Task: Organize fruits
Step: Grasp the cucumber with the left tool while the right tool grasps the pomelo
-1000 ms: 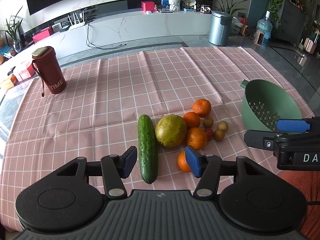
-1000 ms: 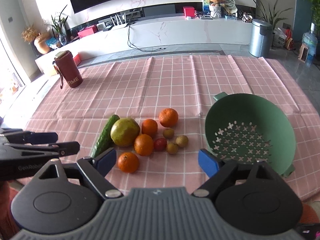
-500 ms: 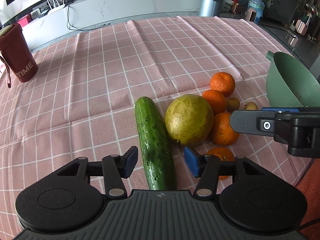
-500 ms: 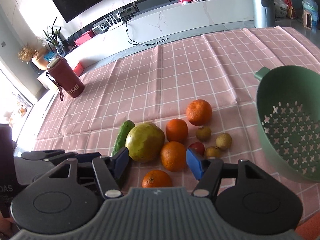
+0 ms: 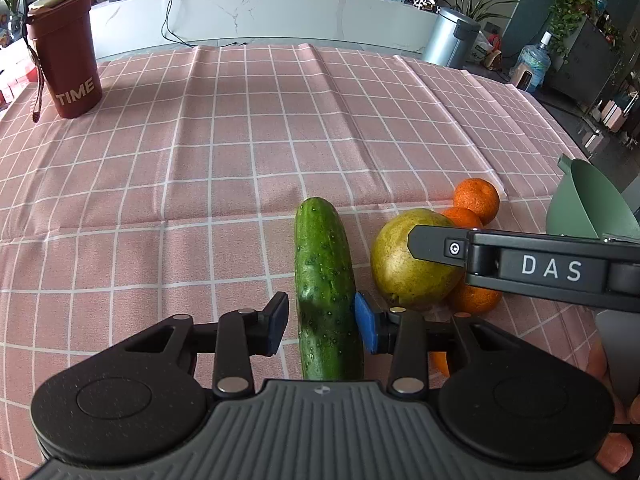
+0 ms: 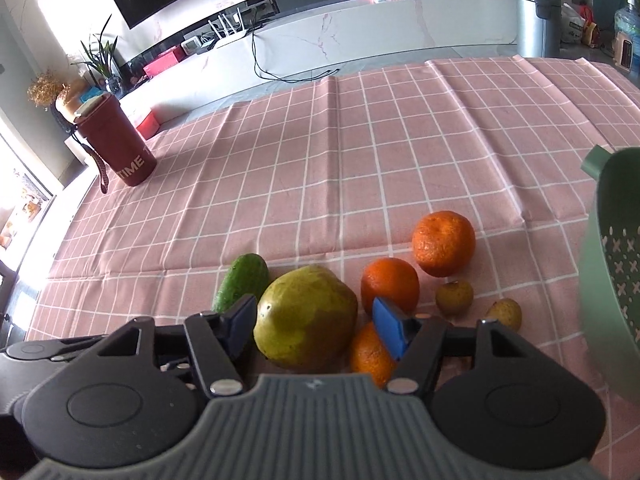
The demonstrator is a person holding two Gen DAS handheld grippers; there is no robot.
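Daylight interior, bright and even. Strongest source is a window [image 6: 16, 184] at the far left of the right wrist view, blown out to white; the wall above it is also washed pale. Soft shadows fall on the pink checked cloth [image 5: 240, 152] just beside the cucumber [image 5: 325, 280] and under the oranges [image 6: 443, 242]. Mild sheen on the cucumber skin and on the pale stone ledge [image 5: 280, 12] behind. Both views sharp in the middle. Heavy fisheye bending: grid lines curve toward the edges, dark vignette in the corners. Near gripper housings slightly soft.
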